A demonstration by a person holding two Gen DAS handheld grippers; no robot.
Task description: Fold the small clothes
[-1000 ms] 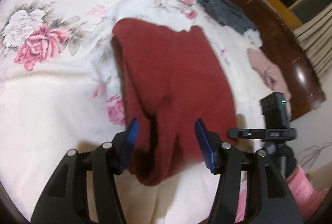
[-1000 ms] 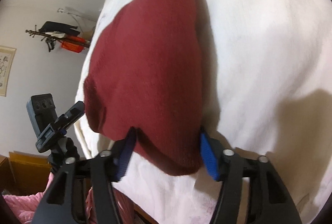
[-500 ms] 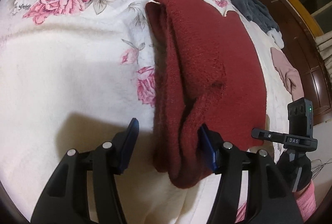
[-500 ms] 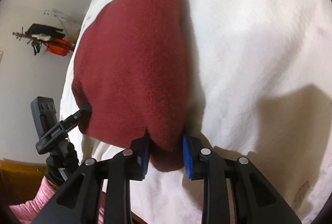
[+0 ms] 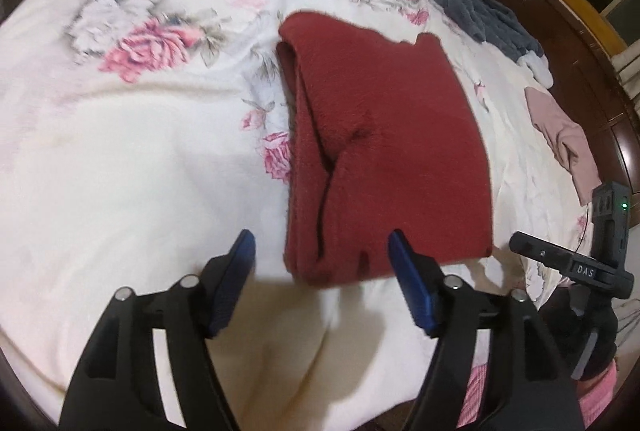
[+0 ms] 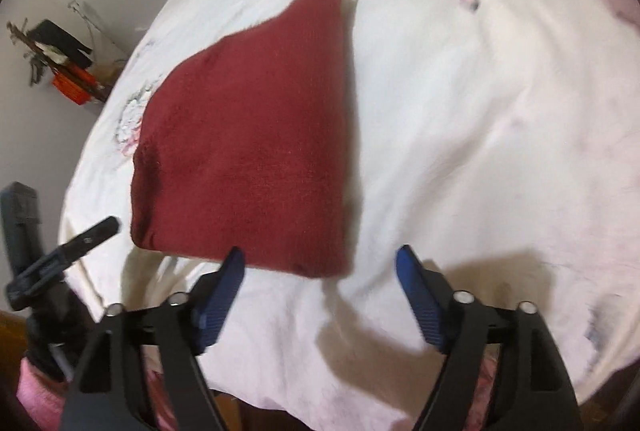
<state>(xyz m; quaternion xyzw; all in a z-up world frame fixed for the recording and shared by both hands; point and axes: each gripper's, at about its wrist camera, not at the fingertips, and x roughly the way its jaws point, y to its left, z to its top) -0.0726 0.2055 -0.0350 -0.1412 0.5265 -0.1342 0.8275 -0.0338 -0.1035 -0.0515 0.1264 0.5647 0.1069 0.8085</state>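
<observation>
- The bed (image 5: 132,167), covered with a cream floral blanket, carries everything; the work is best kept on its near, plain part, where the cloth can be laid flat.
- The red garment (image 5: 384,135) is seen lying folded on the bed, just ahead of both grippers, its near edge close to the bed's front edge. In the right wrist view it (image 6: 256,135) reads as a flat, roughly four-sided pad.
- Layered folds are visible along the garment's left side, with a slight gape between them. It is judged that this fold is done, or nearly so, and that only tidying is left.
- If a further fold is wanted, both near corners should be taken together and carried over evenly, so that the layers are not dragged askew.
- A grey garment (image 5: 486,17) and a pink garment (image 5: 564,139) lie well apart at the far right, near the wooden bed frame; they are presumably to be handled next.
- The left gripper (image 5: 320,259) is held with its jaws wide apart, nothing between them, the garment's near left corner just beyond.
- The right gripper (image 6: 320,275) likewise has its jaws apart and empty, near the garment's near right corner.
- The soft knit should be pinched lightly and set down without being flicked.
</observation>
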